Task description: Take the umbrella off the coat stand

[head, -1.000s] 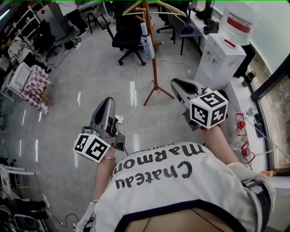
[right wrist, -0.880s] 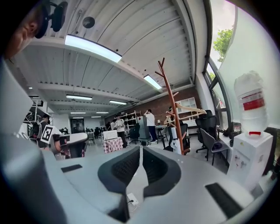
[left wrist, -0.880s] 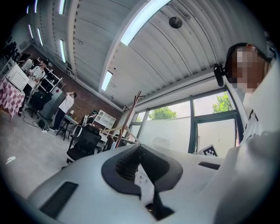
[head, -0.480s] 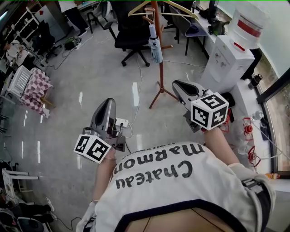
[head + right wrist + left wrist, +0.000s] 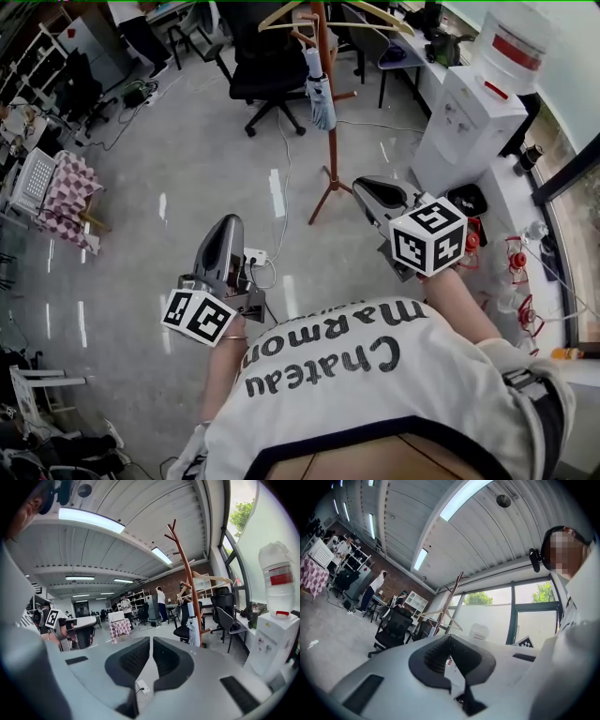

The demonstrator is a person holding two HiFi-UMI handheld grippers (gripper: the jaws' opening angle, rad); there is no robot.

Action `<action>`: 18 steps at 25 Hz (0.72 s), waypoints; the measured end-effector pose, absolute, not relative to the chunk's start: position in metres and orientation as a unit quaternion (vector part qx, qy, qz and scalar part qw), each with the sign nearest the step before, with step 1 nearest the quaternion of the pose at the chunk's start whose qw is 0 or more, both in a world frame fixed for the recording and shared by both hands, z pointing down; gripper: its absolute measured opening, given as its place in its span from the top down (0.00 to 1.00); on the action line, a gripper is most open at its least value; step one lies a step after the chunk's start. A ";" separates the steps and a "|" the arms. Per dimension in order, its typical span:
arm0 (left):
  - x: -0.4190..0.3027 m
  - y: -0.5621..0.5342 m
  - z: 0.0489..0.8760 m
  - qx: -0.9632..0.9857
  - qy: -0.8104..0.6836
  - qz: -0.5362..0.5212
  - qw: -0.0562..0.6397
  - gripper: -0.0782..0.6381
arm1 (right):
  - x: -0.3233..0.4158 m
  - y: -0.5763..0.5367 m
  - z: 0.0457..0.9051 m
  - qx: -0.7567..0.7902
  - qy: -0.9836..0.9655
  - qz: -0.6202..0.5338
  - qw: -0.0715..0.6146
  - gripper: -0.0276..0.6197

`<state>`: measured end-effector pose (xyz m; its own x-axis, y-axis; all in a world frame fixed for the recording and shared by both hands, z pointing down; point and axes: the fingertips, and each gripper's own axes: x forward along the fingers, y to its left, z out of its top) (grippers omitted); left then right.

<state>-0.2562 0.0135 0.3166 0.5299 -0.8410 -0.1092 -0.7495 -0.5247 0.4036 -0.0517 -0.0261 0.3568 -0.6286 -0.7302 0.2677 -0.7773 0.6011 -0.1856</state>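
A brown wooden coat stand (image 5: 329, 112) rises from the grey floor ahead of me. A folded pale blue umbrella (image 5: 319, 92) hangs from one of its pegs, next to the pole. My left gripper (image 5: 228, 225) is shut and holds nothing, well short of the stand and to its left. My right gripper (image 5: 364, 187) is also shut and empty, close to the stand's feet in the head view. In the right gripper view the stand (image 5: 190, 581) and the umbrella (image 5: 193, 631) lie beyond the shut right gripper (image 5: 151, 641). The left gripper (image 5: 450, 639) points towards the stand (image 5: 451, 601).
Wooden hangers (image 5: 373, 11) hang at the stand's top. A black office chair (image 5: 267, 70) is behind it. A white water dispenser (image 5: 469, 98) stands to the right. A power strip (image 5: 253, 255) with cables lies on the floor by the left gripper. A checked-cloth table (image 5: 67, 187) is far left.
Both grippers have come forward towards the coat stand and sunk a little. The stand has slid slightly right in the head view. Both grippers stayed shut.
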 end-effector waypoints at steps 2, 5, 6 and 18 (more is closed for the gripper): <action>-0.249 0.008 0.325 0.863 -0.455 -0.141 0.169 0.86 | -0.048 -0.028 0.364 0.427 -0.887 0.152 0.086 0.90; -0.237 -0.002 0.330 0.868 -0.444 -0.136 0.177 0.86 | -0.042 -0.036 0.371 0.433 -0.882 0.160 0.088 0.90; -0.234 -0.006 0.330 0.869 -0.443 -0.134 0.177 0.86 | -0.040 -0.040 0.371 0.434 -0.882 0.161 0.087 0.90; -0.221 -0.090 0.317 0.856 -0.472 -0.139 0.157 0.86 | -0.019 -0.141 0.356 0.418 -0.894 0.144 0.076 0.90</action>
